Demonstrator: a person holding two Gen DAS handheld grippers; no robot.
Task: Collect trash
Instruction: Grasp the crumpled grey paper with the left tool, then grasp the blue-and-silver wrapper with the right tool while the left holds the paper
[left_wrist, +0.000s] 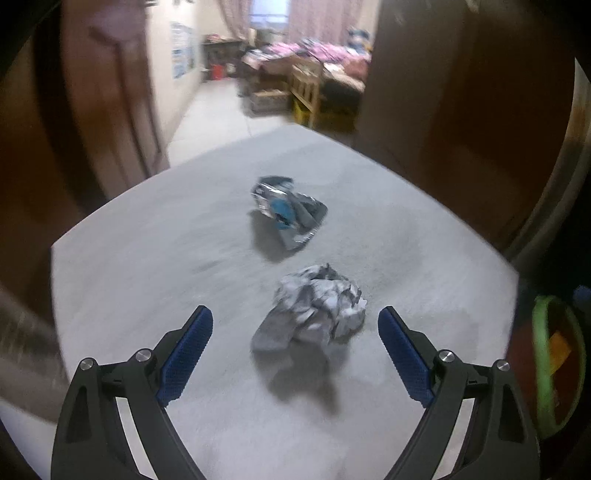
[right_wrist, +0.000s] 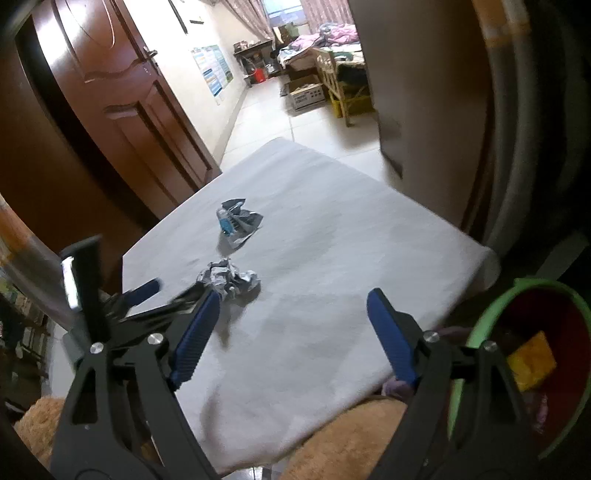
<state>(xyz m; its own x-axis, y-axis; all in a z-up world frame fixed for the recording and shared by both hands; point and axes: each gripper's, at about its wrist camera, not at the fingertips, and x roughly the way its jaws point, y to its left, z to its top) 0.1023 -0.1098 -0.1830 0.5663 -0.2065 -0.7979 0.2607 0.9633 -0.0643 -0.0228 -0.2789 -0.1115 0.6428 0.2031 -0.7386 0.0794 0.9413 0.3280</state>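
A crumpled grey paper ball (left_wrist: 317, 306) (right_wrist: 231, 280) lies on a grey padded surface (left_wrist: 147, 258) (right_wrist: 332, 240). Farther back lies a crushed silver and blue wrapper (left_wrist: 288, 212) (right_wrist: 238, 221). My left gripper (left_wrist: 295, 314) (right_wrist: 173, 291) is open, its blue pads wide apart either side of the near end of the paper ball and not touching it. My right gripper (right_wrist: 293, 295) is open over bare surface to the right of the ball, with nothing between its pads. A green-rimmed red bin (right_wrist: 517, 350) (left_wrist: 554, 362) stands at the right, with a yellow scrap (right_wrist: 532, 360) inside.
A brown wooden door (right_wrist: 122, 110) stands to the left of the surface, a dark cabinet side (right_wrist: 424, 110) to the right. Beyond are a tiled floor, a cardboard box (right_wrist: 306, 92) and a wooden bed frame (right_wrist: 332, 74). Tan fluffy fabric (right_wrist: 343, 435) lies at the near edge.
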